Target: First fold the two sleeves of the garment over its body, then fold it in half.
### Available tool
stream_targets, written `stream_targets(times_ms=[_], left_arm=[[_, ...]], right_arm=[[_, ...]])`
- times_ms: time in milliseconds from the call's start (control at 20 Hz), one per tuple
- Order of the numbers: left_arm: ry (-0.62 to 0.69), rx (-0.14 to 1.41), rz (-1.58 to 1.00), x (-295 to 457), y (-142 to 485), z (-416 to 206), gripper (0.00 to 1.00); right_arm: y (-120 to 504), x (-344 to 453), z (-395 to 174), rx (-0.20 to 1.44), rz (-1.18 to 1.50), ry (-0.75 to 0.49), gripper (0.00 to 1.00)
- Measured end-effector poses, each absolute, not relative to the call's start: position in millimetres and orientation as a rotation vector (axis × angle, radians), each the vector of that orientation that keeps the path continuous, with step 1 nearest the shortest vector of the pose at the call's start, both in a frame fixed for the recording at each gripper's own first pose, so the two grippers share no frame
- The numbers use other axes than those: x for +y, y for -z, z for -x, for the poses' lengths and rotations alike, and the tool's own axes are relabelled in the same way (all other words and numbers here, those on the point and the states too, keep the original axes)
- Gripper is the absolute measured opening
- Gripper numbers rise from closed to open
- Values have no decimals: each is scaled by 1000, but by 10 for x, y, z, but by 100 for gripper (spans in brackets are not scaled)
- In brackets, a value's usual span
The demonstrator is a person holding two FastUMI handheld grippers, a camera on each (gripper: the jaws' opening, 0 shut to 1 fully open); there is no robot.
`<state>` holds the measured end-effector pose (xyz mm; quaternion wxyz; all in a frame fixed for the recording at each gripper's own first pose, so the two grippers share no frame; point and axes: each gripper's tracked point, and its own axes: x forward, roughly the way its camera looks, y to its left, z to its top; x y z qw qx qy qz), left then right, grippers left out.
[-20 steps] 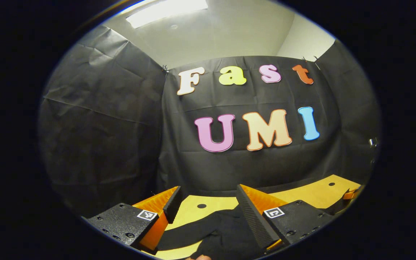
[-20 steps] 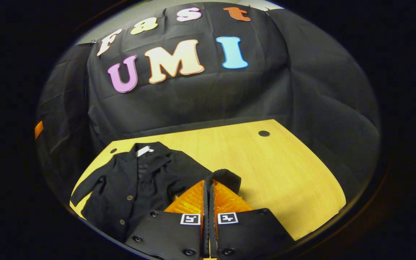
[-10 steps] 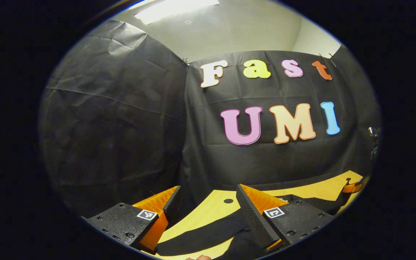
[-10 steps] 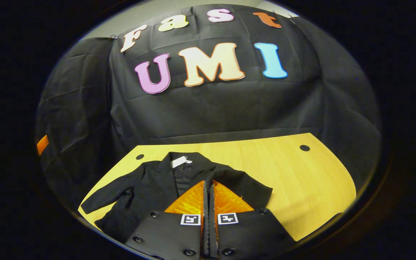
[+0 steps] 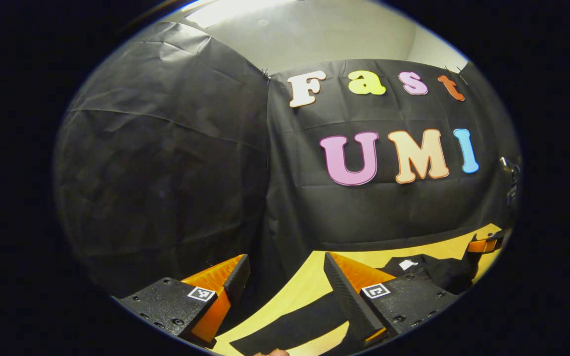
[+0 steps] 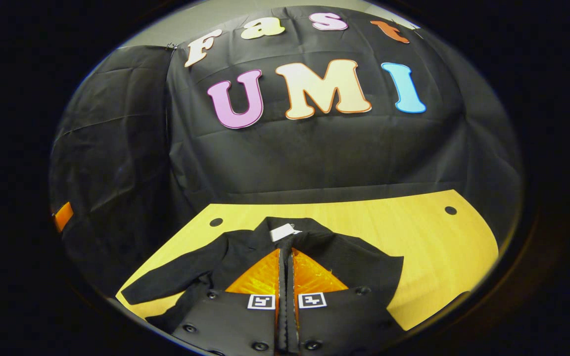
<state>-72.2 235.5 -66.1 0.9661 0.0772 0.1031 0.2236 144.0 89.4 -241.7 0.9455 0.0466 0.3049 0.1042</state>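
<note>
Sleeve-folding advice: right gripper (image 6: 286,257), jaws closed, whether pinching cloth unclear, should lay the right sleeve (image 6: 364,262) flat across the black jacket (image 6: 245,247) on the tabletop (image 6: 428,247); left gripper (image 5: 285,277), jaws open, takes the far-left sleeve (image 5: 295,326).

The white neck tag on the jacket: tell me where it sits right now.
In the right gripper view the white neck tag lies inside the collar of the black jacket, on the wooden table, just beyond the right gripper.
</note>
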Motion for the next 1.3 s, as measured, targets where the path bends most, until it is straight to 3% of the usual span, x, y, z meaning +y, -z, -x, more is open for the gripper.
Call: stream_targets(times_ms=[100,150,200,350,450,500,550,600,650,750,850,950,1000,1100,1300], left_arm=[[-462,222,-152,2499,722,736,92],[-467,228,-150,2574,749,733,96],[-474,234,-150,2650,783,746,92],[-495,255,-141,2880,880,780,96],[-513,266,-132,3017,945,804,96],[-519,270,-126,3087,979,806,92],[-525,277,-120,3152,1012,815,96],[-529,283,-114,3220,1053,852,92],[-533,295,-108,3264,1098,875,96],[-544,318,-95,3369,1192,950,96],[-544,340,-72,3435,1295,989,92],[-548,368,-47,3493,1430,1020,97],[-553,391,-33,3536,1521,1050,93],[-562,461,-5,3573,1749,1159,93],[-564,593,84,3524,2167,1320,95]], right_arm=[[2442,1139,-1500,621,-87,-233,5],[2471,1269,-1521,624,-81,-247,5],[2487,1389,-1545,625,-74,-258,5],[2555,1717,-1599,632,-56,-285,3],[2584,1911,-1646,634,-49,-298,3],[2610,1992,-1679,640,-46,-301,2],[2656,2075,-1707,648,-44,-304,2],[2710,2144,-1718,658,-42,-307,2],[2757,2213,-1731,668,-44,-310,2],[2835,2353,-1734,688,-56,-323,3],[2901,2479,-1713,712,-78,-338,5],[2902,2588,-1709,728,-128,-353,4],[2844,2642,-1688,714,-154,-373,34],[2660,2600,-1741,646,-128,-356,96],[2668,2396,-1725,628,-56,-335,97]])
